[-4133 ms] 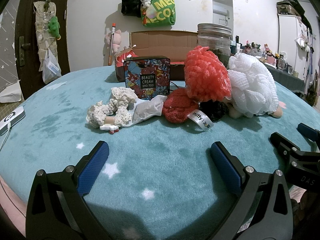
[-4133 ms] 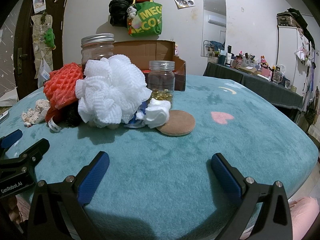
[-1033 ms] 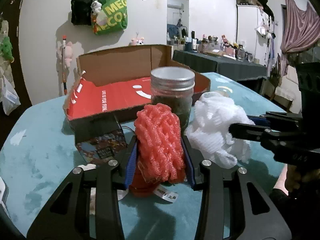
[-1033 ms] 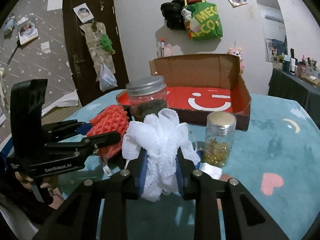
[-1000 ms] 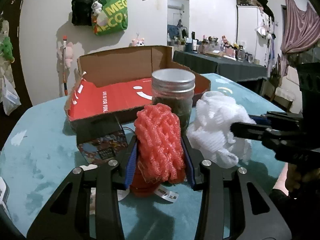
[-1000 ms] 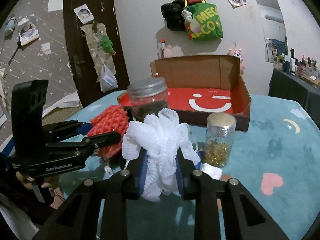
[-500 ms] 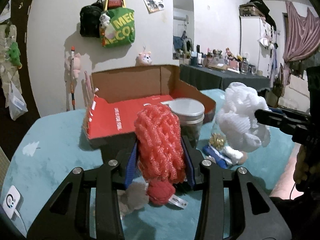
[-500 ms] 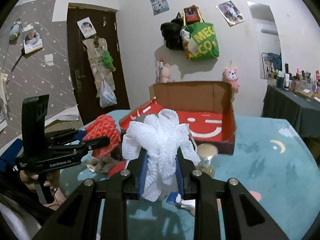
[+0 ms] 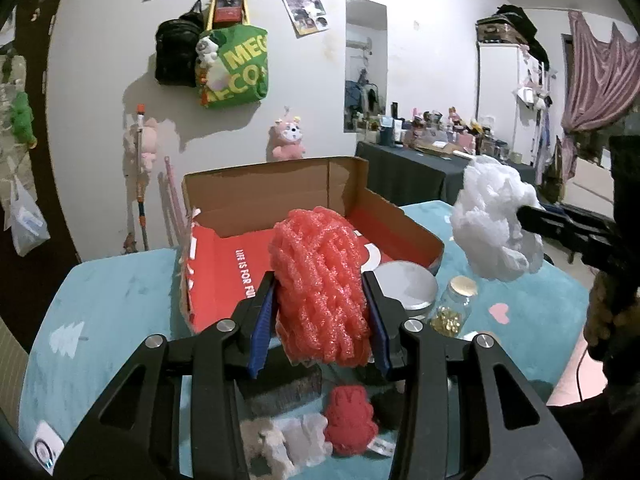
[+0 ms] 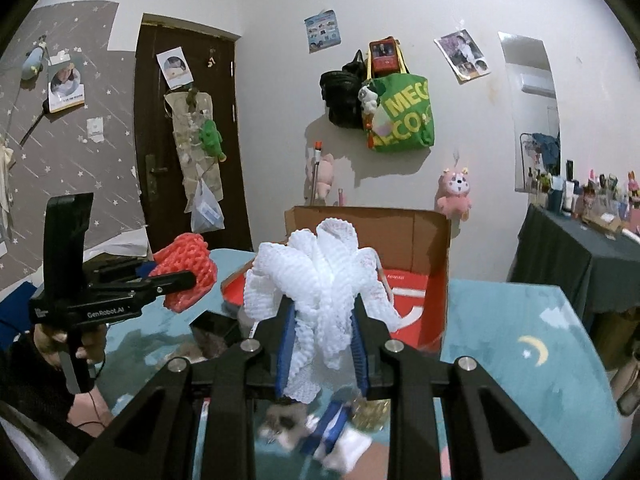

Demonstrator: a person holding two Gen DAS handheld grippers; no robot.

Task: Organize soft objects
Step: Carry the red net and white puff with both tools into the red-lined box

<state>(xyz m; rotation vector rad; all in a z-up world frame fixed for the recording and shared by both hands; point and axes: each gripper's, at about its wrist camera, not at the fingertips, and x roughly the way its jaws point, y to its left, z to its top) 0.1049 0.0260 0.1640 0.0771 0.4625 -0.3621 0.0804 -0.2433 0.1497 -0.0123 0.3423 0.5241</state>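
Note:
My left gripper (image 9: 318, 320) is shut on a red foam net (image 9: 320, 280), held in the air in front of the open cardboard box (image 9: 288, 196) with the red inside. My right gripper (image 10: 322, 354) is shut on a white foam net (image 10: 320, 276), also lifted, with the box (image 10: 400, 240) behind it. Each net shows in the other view: the white one (image 9: 494, 224) at the right, the red one (image 10: 186, 272) at the left. On the teal cloth below lie a red plush piece (image 9: 350, 420), a cream knit piece (image 9: 264, 446) and white soft bits (image 10: 344, 446).
Below the nets stand a large jar with a metal lid (image 9: 406, 286) and a small jar of gold beads (image 9: 454, 304). A dark patterned tin (image 9: 286, 388) sits beneath the left gripper. A person's hand (image 10: 60, 344) holds the left tool. The round table (image 9: 112, 292) carries a teal cloth.
Both grippers have risen with their nets, which now hang well above the table. The jars and soft pieces have dropped lower in both views, and the box interior shows more.

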